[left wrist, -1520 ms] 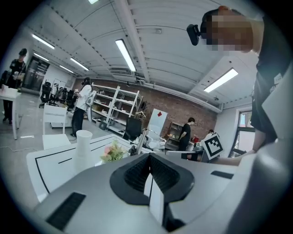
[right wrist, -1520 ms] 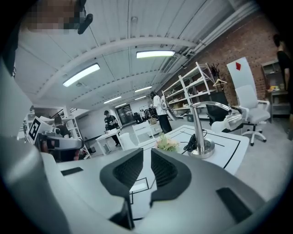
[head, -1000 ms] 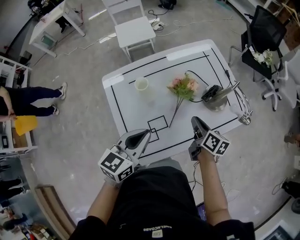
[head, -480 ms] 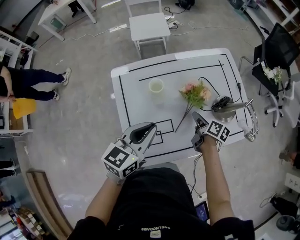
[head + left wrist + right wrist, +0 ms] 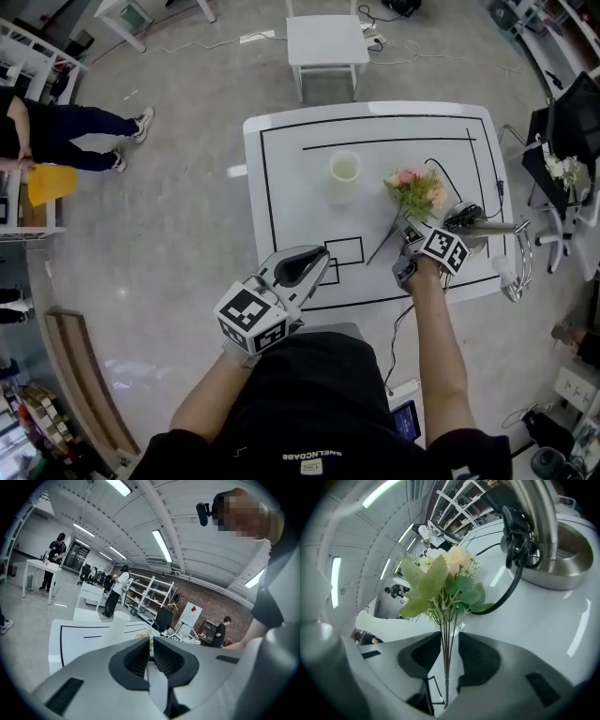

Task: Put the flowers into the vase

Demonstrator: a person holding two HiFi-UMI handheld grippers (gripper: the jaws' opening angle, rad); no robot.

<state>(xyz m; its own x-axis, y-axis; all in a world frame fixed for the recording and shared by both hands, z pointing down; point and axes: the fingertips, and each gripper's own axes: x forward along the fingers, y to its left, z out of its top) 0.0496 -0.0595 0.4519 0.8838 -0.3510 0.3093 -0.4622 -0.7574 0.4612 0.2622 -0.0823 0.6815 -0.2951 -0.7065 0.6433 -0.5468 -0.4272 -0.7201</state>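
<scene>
The right tongs [image 5: 450,641] were open. They had just been opening wider. The thin green stems [image 5: 446,667] of the flowers [image 5: 440,581] ran right between the two jaws, but the jaws were not squeezing them. The right tongs pointed down at the white desk [image 5: 300,197], low over it and close to the right side.

The left tongs [image 5: 151,645] were closed up, with only a thin crack between the jaws. Nothing was in them. They hung over the near edge of the desk, well away from the flowers.

The flowers lay flat on the desk. Their pink and cream heads and green leaves pointed to the far side, and the stems pointed back to the person.

The vase [image 5: 345,169] was white and stood up straight near the middle of the desk. It was to the left of the flowers and not touching them.

A shiny metal pot [image 5: 476,228] sat just right of the flowers, with a black cord [image 5: 513,573] curling by it. A small black box [image 5: 344,250] was drawn on the desk. A white chair [image 5: 325,42] stood past the far edge.
</scene>
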